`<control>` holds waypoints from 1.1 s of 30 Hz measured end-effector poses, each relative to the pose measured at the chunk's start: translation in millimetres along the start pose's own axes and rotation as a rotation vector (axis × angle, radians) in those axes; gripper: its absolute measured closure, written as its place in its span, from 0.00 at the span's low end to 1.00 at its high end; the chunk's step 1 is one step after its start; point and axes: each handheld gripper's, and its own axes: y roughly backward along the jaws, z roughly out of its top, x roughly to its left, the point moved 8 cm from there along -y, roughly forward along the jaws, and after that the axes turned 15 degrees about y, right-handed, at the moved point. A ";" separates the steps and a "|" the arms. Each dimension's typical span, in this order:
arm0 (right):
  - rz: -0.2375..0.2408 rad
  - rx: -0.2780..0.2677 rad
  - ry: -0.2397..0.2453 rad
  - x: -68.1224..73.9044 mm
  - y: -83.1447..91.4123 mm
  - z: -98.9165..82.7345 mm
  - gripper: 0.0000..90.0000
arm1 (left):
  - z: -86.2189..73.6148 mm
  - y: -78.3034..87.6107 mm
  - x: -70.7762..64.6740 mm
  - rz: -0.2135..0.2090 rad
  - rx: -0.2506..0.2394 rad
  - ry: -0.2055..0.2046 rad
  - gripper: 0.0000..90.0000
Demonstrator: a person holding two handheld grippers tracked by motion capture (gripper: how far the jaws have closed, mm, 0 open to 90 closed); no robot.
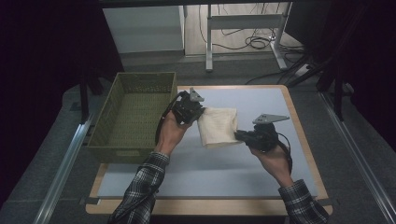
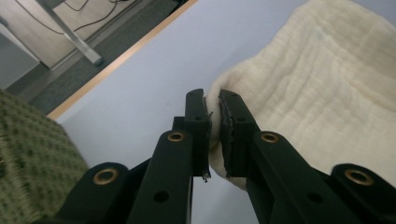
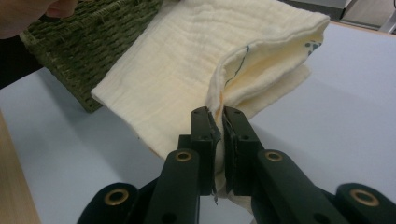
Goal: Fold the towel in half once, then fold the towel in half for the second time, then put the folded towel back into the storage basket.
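Note:
A folded cream cloth (image 1: 217, 126) hangs between my two grippers above the pale blue mat (image 1: 233, 163). My left gripper (image 1: 195, 112) is shut on the cloth's left edge, close to the basket. In the left gripper view the jaws pinch the cloth (image 2: 303, 93) at its rim, the left gripper (image 2: 212, 100) with fabric squeezed between the pads. My right gripper (image 1: 239, 136) is shut on the cloth's near right corner. In the right gripper view the cloth (image 3: 196, 60) spreads away from the right gripper (image 3: 217, 114), its folded layers held between the pads.
A green woven basket (image 1: 133, 114) stands empty at the left of the table, partly off the mat; its wall (image 3: 88, 42) lies just behind the cloth. The table's wooden edge (image 1: 303, 135) frames the mat. A metal table frame and cables (image 1: 247, 32) stand on the floor beyond.

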 end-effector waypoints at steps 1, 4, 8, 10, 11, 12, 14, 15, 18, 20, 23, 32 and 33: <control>0.003 0.000 0.003 1.1 -2.4 3.2 0.93 | 0.1 1.6 2.8 0.005 0.001 0.000 0.92; 0.015 -0.001 0.005 3.4 -8.4 9.9 0.93 | 0.7 5.1 9.6 0.017 -0.004 0.005 0.92; 0.018 -0.002 0.007 4.6 -13.8 17.7 0.93 | 3.0 9.7 17.7 0.033 -0.009 0.008 0.92; 0.022 -0.004 0.006 4.9 -16.0 22.2 0.93 | 4.9 12.9 21.8 0.042 -0.013 0.007 0.92; 0.023 -0.005 0.006 5.0 -17.6 25.5 0.93 | 5.6 13.8 23.1 0.045 -0.013 0.005 0.92; 0.024 -0.005 0.008 5.1 -18.3 27.2 0.93 | 6.4 14.7 24.5 0.049 -0.015 0.003 0.92; 0.026 -0.007 0.011 5.6 -19.9 31.4 0.93 | 8.4 16.9 27.7 0.058 -0.017 0.005 0.92; 0.026 -0.006 0.010 5.9 -20.5 34.0 0.93 | 9.2 17.8 29.3 0.062 -0.016 0.007 0.92; 0.027 -0.012 0.017 6.6 -22.4 41.7 0.93 | 12.3 20.3 35.7 0.079 -0.018 -0.001 0.92; 0.029 -0.015 0.017 7.2 -24.1 46.7 0.93 | 13.6 22.1 39.5 0.084 -0.018 -0.001 0.92; 0.025 -0.012 0.028 7.0 -27.5 53.5 0.93 | 15.0 24.4 44.8 0.094 -0.023 0.001 0.92; 0.030 -0.023 0.020 7.5 -41.9 72.6 0.93 | 17.1 32.7 66.6 0.134 -0.024 0.011 0.92; 0.032 -0.026 0.020 8.2 -44.5 75.1 0.93 | 17.1 33.5 68.5 0.138 -0.025 0.011 0.92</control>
